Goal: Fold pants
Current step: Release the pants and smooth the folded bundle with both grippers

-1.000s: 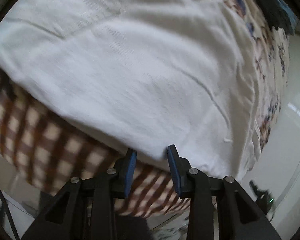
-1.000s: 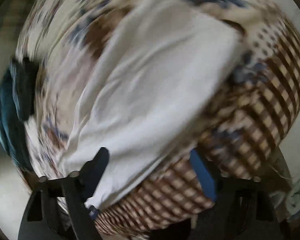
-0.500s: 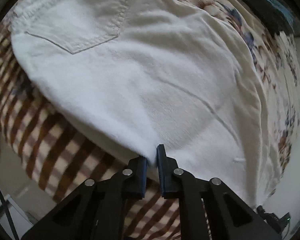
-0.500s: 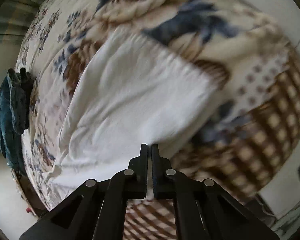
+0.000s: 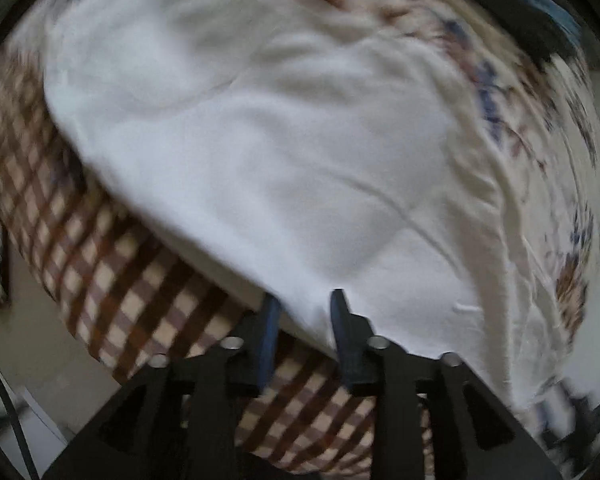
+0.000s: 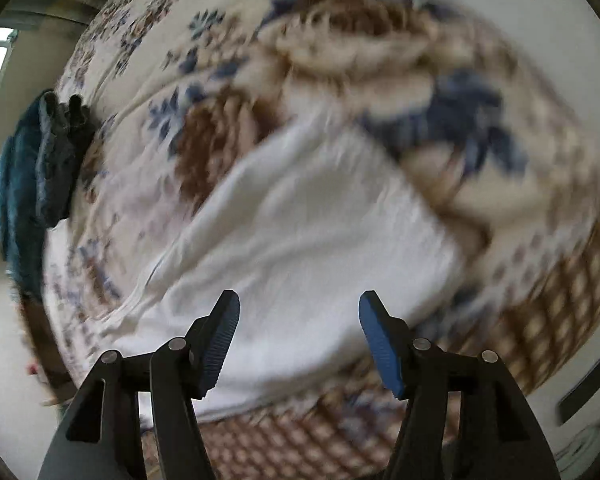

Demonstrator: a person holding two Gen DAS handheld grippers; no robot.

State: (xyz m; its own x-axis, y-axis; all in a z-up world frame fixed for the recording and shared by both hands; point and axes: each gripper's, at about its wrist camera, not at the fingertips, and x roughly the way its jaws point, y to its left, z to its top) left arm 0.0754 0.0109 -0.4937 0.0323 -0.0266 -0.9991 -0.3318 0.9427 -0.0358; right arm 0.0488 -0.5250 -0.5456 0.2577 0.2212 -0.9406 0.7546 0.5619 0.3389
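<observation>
White pants (image 5: 260,152) lie spread on a bed with a floral and brown-checked cover (image 5: 112,280). In the left wrist view my left gripper (image 5: 304,304) is open at the pants' near edge, with the cloth edge lying between the blue-padded fingers. In the right wrist view the pants (image 6: 308,248) fill the middle, and my right gripper (image 6: 296,312) is wide open just above their near edge, holding nothing. Both views are motion-blurred.
A dark teal and grey garment (image 6: 32,168) lies at the far left side of the bed in the right wrist view, and shows at the top right in the left wrist view (image 5: 532,8). The bed's checked edge (image 6: 548,320) drops off towards the floor.
Half a second ago both grippers were shut on the pants' edge. Now both have opened and let go of the cloth, the right one wide.
</observation>
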